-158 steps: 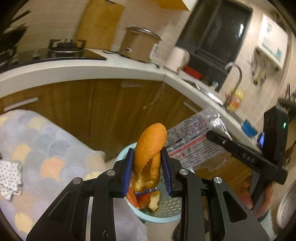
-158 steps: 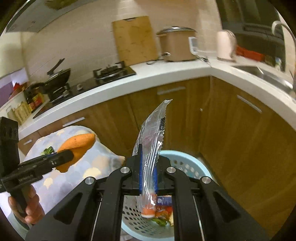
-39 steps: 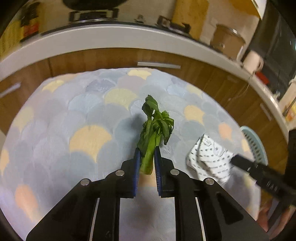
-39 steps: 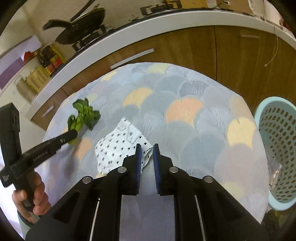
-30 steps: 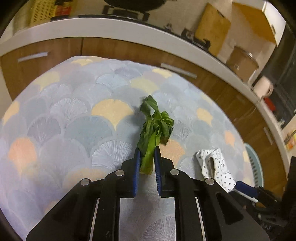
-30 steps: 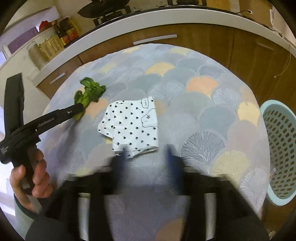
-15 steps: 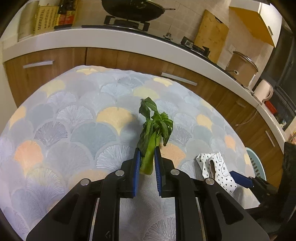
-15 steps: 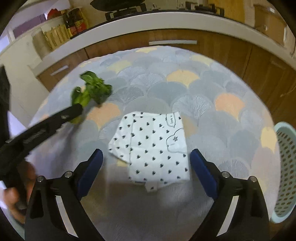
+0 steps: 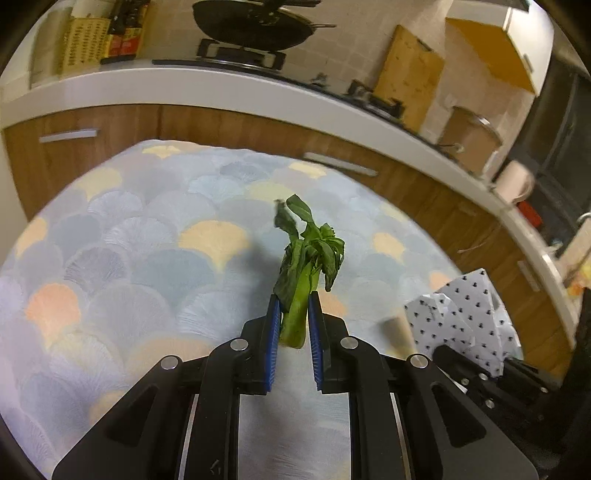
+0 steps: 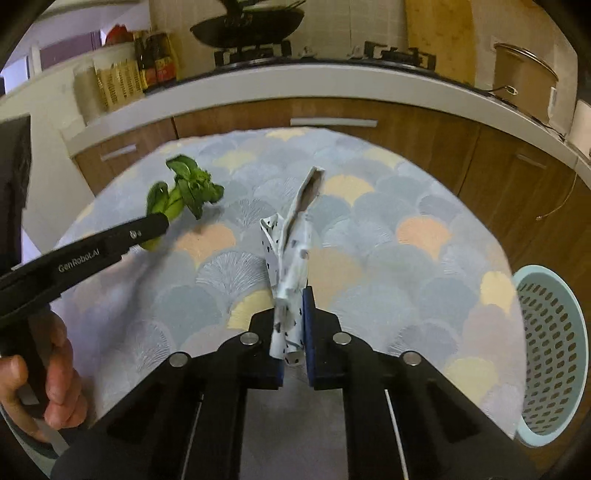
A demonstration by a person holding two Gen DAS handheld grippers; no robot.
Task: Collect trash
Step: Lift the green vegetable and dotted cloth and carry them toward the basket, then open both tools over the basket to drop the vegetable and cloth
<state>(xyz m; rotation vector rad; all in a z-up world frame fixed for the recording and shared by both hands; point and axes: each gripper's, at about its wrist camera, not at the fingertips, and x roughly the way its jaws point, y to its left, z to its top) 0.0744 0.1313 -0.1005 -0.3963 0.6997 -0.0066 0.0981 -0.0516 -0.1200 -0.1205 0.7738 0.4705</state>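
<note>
**Both grippers loaded, basket waiting at the desk's far right edge**

The left gripper (image 9: 291, 325) is pinching a wilted leafy green stalk (image 9: 304, 266) by its pale stem, its blue-padded fingers (image 9: 272, 332) clamped on it and lifting it clear of the desk (image 9: 110, 258). The right gripper (image 10: 291, 332) is squeezing a crumpled white paper wrapper with black dots (image 10: 290, 254) between its closed fingers (image 10: 307, 328), the wrapper standing up above the cloth.

The risks, as I judge them: the limp stalk is being held only at its base, so it may slide out in a quick swing; the wrapper is light and loosely folded, so it may tear free or catch the basket rim. The pale blue perforated trash basket (image 10: 554, 350) is sitting just past the desk's right edge, so a drop released too soon would land on the cloth.

A round cloth of pastel fan shapes is covering the desk. Beyond it, wooden cabinets (image 10: 369, 118) are running under a white countertop (image 10: 332, 79) carrying a wok (image 10: 245, 24), a cutting board (image 9: 410, 79) and a rice cooker (image 10: 524, 77).
</note>
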